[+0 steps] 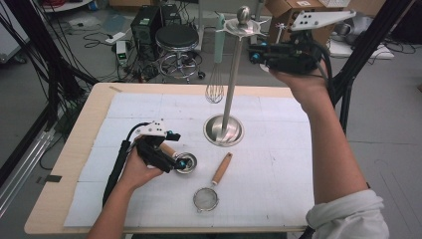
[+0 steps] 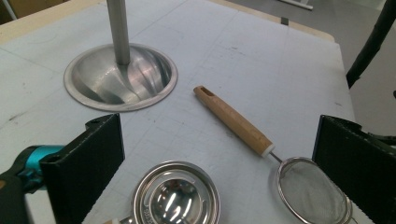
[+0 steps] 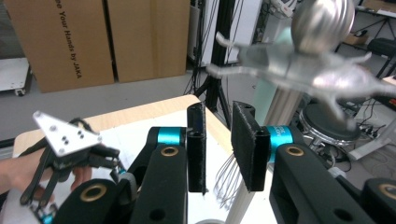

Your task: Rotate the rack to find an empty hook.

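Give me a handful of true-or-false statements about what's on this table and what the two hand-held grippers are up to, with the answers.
1. A whisk hangs from the metal stand. True.
2. The left gripper is raised beside the stand's top. False: it is low at the table, jaws wide apart by the small metal cup; the right gripper is the raised one.
3. The strainer lies flat on the table. True.
4. The strainer's handle is metal. False: it is wooden.
5. The right gripper's jaws are clamped on the whisk. False: they hold nothing, with a narrow gap between them.
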`<state>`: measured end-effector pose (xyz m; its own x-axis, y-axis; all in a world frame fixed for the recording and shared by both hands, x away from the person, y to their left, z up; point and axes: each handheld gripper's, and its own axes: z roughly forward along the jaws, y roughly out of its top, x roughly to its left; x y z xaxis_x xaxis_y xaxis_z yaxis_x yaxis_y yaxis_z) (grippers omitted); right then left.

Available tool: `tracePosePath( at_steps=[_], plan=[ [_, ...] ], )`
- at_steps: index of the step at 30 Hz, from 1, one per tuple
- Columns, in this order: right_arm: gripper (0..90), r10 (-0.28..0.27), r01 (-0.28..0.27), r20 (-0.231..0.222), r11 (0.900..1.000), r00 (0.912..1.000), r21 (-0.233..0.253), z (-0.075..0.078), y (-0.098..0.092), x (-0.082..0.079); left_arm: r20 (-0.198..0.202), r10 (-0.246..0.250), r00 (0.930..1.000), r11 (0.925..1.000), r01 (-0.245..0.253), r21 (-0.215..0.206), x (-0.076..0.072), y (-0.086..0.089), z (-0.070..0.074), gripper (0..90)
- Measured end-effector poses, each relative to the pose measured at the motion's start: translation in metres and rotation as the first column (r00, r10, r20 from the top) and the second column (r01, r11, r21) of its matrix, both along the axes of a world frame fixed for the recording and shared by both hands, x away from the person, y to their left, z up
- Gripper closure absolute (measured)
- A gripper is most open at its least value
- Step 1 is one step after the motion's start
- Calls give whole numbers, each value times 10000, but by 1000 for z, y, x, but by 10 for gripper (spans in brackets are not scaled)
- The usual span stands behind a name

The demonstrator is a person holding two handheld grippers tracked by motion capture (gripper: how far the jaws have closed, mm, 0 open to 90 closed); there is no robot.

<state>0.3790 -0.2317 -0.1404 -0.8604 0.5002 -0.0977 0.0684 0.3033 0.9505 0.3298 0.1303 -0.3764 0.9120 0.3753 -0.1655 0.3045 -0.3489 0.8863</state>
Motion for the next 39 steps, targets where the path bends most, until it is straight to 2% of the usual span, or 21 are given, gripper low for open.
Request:
tracePosePath(
  at_steps=[2, 5, 9, 11, 17, 19, 25, 33, 39],
  plan=[
    [724, 41, -41, 2, 9999, 10000, 126, -6, -6, -4, 108, -44, 9999, 9998, 46, -195, 0, 1, 1, 29],
    [711, 159, -159, 26, 9996, 9999, 228, -16, -14, -8, -34, -62, 10000, 9991, 60, -430, 1, 2, 1, 29],
    [698, 191, -188, -84, 9993, 9998, 326, -29, -23, -15, -96, -111, 9999, 9996, 109, -265, 1, 1, 0, 29],
    [693, 229, -220, -190, 9988, 9996, 448, -36, -27, -18, 23, -48, 10000, 9998, 48, -177, 1, 1, 0, 29],
    [670, 311, -292, -400, 9984, 9987, 485, -57, -33, -24, 17, -73, 10000, 9998, 74, -204, 1, 2, 1, 29],
    [660, 382, -359, -441, 9980, 9983, 523, -63, -34, -27, -35, -95, 9999, 9999, 95, -87, 1, 2, 0, 29],
    [643, 572, -551, -520, 9976, 9970, 417, -84, -34, -37, -305, -239, 9992, 9995, 233, -196, 2, 1, -1, 29],
    [632, 883, -851, -693, 9953, 9937, 468, -110, -35, -50, -302, -234, 9993, 9995, 227, -216, 4, 2, -1, 29],
    [588, 1040, -1010, -803, 9941, 9913, 398, -131, -33, -59, -287, -245, 9993, 9995, 239, -210, 3, 2, -1, 29]
  ],
)
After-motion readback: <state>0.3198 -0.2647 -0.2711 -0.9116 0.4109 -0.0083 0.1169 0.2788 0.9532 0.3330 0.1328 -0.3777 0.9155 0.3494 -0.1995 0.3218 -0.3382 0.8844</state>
